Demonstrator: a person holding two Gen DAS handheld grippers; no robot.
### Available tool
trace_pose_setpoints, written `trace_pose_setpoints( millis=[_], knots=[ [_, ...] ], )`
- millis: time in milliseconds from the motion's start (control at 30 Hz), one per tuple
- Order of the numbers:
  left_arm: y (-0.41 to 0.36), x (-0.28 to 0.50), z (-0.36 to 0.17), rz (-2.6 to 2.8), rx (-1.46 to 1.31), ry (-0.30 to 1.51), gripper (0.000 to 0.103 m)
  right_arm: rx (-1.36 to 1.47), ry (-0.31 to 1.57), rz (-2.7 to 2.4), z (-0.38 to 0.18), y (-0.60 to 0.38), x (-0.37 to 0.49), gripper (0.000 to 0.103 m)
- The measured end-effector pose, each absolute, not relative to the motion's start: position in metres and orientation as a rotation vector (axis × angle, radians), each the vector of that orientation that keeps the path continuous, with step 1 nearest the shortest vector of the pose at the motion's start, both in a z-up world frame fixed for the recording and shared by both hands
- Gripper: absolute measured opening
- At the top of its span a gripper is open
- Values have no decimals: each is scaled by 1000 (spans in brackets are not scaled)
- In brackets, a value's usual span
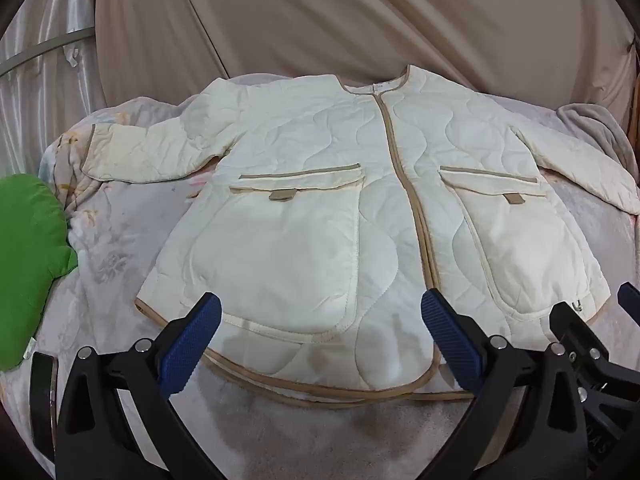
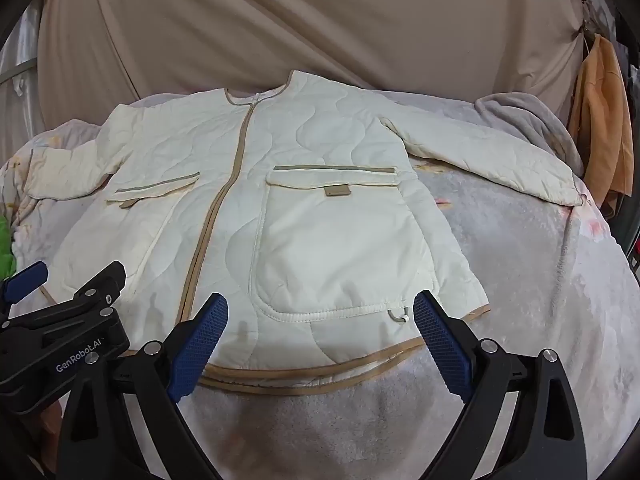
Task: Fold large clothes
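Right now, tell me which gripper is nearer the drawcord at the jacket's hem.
Right. The right gripper hovers open over the hem with the drawcord just inside its right finger. The left gripper hovers open further left, over the other pocket and zipper.

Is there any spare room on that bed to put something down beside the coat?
Bare blanket lies right of the jacket, below its sleeve, and in front of the hem. The left side is tighter: a green cushion sits there.

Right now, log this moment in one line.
quilted jacket: flat, unfolded | left gripper: open, empty | right gripper: open, empty
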State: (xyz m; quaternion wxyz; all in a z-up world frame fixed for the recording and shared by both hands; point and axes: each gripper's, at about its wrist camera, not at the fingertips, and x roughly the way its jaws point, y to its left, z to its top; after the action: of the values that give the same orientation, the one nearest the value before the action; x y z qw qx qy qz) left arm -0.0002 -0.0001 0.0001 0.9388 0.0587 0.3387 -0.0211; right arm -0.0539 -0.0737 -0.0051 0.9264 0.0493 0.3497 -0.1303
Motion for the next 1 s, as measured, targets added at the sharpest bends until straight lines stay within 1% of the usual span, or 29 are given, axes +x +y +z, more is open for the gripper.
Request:
trace_pose_setpoints(
  millis=[1000],
  knots=[
    [2,-2,-6,-47,119,705,98,97,715,-259,-4,-69,-57,92]
  ],
)
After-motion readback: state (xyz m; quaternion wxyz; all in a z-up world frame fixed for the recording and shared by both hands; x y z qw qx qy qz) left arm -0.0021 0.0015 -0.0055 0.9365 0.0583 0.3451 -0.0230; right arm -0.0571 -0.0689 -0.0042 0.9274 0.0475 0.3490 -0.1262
